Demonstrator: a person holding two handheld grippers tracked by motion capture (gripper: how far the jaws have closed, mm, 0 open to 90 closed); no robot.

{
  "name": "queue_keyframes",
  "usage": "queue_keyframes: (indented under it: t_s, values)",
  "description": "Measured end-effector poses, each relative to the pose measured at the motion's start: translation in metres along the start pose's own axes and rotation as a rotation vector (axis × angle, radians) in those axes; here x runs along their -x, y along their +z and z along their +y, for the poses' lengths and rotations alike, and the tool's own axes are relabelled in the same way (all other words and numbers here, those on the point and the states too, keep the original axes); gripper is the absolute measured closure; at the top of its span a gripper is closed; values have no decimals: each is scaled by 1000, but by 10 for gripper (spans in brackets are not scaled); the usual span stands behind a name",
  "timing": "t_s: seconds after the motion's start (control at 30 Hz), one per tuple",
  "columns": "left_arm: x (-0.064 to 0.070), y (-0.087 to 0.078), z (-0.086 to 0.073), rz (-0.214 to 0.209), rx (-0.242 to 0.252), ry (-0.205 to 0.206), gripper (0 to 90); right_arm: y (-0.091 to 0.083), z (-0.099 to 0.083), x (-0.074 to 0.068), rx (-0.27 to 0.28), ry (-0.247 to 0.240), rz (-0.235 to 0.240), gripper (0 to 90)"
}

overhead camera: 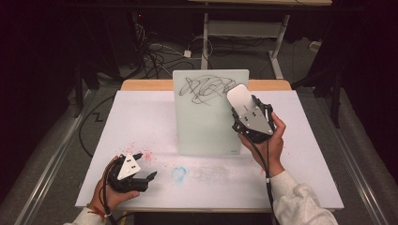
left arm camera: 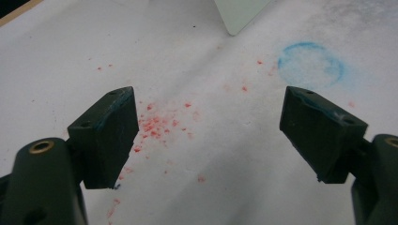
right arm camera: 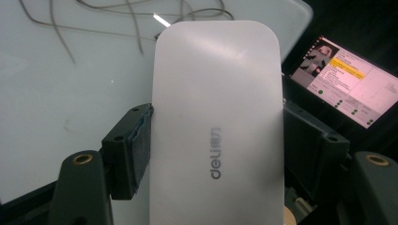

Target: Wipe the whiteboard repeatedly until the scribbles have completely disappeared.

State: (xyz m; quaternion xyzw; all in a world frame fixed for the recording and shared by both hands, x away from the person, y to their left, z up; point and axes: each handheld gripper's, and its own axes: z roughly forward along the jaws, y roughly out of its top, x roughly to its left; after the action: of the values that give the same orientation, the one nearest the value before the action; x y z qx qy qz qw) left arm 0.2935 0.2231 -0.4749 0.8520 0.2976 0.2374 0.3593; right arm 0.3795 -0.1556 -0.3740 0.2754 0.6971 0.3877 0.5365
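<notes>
Two tools are held by a person at a white counter point(overhead camera: 300, 154). The right tool point(overhead camera: 240, 104) is raised in the person's right hand point(overhead camera: 272, 143), and a white eraser point(overhead camera: 239, 96) is pinched between its black jaws. In the right gripper view, the eraser point(right arm camera: 218, 117) is seen squeezed at both long sides, with the grey word "deli" printed on its face. The eraser is held up against the top right part of a whiteboard point(overhead camera: 209, 117), which stands upright near the middle of the counter. Black scribbles point(overhead camera: 206, 88) are drawn across the top of the whiteboard, just left of the eraser. A lit screen point(right arm camera: 347, 79) is seen past the board's edge in the right gripper view. The left tool point(overhead camera: 146, 166) is held low in the left hand point(overhead camera: 110, 190) at the near left of the counter, well apart from the board. Its jaws are spread wide, and nothing is held between them. Red crumbs point(left arm camera: 157, 124) are scattered on the counter under the left tool, and a blue ring mark point(left arm camera: 310, 64) is seen just beyond its right jaw. Cables point(overhead camera: 159, 51) are lying on the floor behind the counter.
</notes>
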Motion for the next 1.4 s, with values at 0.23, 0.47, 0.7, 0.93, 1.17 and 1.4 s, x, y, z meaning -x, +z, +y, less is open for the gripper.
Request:
queue_keyframes:
  t_s: [0.23, 0.47, 0.7, 0.93, 1.17, 1.4]
  values:
    - [0, 0, 0, -3, 2, -2, 190, 6, 4, -28, 6, -35, 38, 311]
    - [0, 0, 0, -5, 1, 1, 190, 9, 10, -42, 15, -44, 48, 311]
    - [0, 0, 0, -2, 13, 5, 190, 11, 14, -49, 26, -65, 56, 310]
    - [0, 0, 0, -8, 8, -6, 190, 12, 18, -26, 38, -5, 10, 311]
    - [0, 0, 0, -10, 6, -6, 190, 13, 24, 8, 48, 117, -51, 311]
    - [0, 0, 0, -14, 10, -7, 190, 17, 37, 5, 58, 133, -77, 310]
